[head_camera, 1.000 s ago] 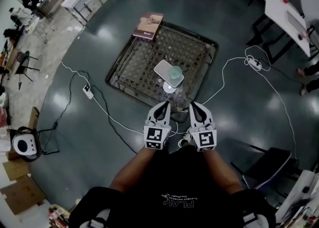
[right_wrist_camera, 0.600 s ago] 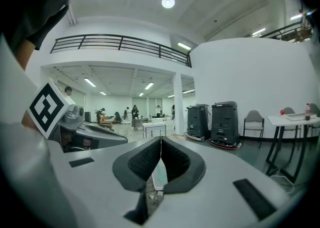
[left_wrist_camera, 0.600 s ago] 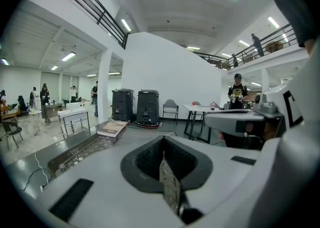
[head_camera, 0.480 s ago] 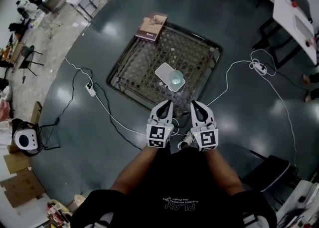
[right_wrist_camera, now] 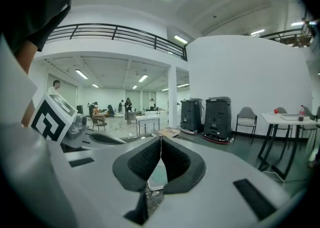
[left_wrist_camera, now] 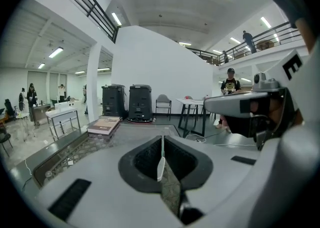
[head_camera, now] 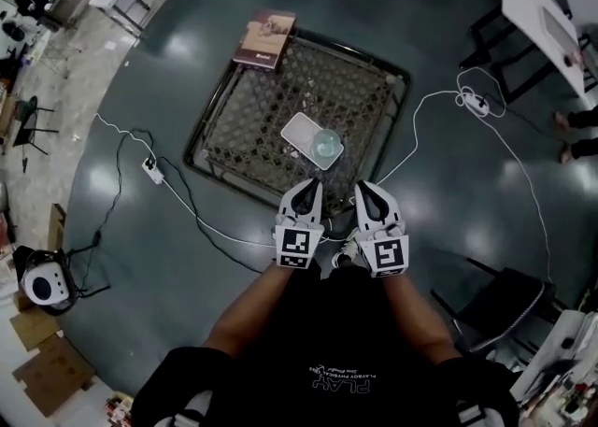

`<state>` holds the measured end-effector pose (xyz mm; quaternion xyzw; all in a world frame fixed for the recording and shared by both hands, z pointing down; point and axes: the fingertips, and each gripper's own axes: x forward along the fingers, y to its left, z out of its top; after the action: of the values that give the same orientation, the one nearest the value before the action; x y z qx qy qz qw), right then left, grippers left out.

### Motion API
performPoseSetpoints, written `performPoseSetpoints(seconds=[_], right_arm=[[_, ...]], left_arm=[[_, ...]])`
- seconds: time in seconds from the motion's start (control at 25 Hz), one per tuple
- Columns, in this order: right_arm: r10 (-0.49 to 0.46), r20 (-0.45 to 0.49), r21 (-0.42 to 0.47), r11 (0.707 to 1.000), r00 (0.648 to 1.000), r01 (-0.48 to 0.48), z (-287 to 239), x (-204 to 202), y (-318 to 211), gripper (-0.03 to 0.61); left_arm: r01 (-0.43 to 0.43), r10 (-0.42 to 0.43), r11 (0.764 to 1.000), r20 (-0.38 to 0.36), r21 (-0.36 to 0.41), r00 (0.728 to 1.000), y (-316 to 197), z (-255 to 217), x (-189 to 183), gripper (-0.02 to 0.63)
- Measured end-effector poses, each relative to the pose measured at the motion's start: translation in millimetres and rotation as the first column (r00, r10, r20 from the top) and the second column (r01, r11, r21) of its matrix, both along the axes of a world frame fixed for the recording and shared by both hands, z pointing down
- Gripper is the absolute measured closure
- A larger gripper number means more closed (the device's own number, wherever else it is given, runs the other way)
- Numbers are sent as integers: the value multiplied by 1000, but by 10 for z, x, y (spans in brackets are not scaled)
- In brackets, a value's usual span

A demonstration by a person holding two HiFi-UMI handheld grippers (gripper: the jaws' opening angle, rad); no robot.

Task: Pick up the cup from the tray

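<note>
A clear cup (head_camera: 327, 143) stands on a white tray (head_camera: 301, 133) on a low table with a woven mesh top (head_camera: 271, 107). Both grippers hover side by side over the floor just short of the table's near edge, pointing at the tray. My left gripper (head_camera: 309, 189) (left_wrist_camera: 162, 140) is shut with nothing in it. My right gripper (head_camera: 365, 189) (right_wrist_camera: 160, 141) has its jaws closed tip to tip and is also empty; a pale part of the tray (right_wrist_camera: 157, 174) shows through the gap below the tips.
A book (head_camera: 264, 39) (left_wrist_camera: 103, 125) lies on the table's far left corner. White cables and a power strip (head_camera: 149, 168) run across the dark floor. A white table (head_camera: 542, 19) stands far right and a black chair (head_camera: 495, 299) near right.
Both grippers stay shut and side by side in nearly the same place. The head view has swayed a little, so the table and tray shift slightly in the picture.
</note>
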<state>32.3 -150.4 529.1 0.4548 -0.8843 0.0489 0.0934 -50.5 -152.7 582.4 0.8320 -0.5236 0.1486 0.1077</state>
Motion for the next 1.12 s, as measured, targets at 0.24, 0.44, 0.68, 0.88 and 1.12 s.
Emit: performPoseSetpoints(seconds=[0.24, 0.44, 0.68, 0.88, 1.12], right_arm=[[13, -20, -33, 999, 1000, -14, 115, -90, -8, 568], [33, -12, -43, 999, 999, -33, 188, -122, -53, 568], [55, -9, -50, 997, 998, -56, 257, -99, -91, 568], [73, -3, -75, 995, 997, -73, 335, -82, -27, 568], [81, -5, -92, 992, 997, -81, 402, -63, 26, 568]], left_arm=[[-19, 20, 1000, 5, -18, 1000, -128, 236, 8, 471], [-28, 29, 999, 32, -42, 999, -278, 481, 27, 296], [-45, 49, 997, 54, -65, 997, -516, 870, 110, 221], [-46, 50, 996, 43, -72, 998, -737, 1139, 160, 189], [-44, 50, 996, 73, -83, 996, -918, 1257, 189, 187]])
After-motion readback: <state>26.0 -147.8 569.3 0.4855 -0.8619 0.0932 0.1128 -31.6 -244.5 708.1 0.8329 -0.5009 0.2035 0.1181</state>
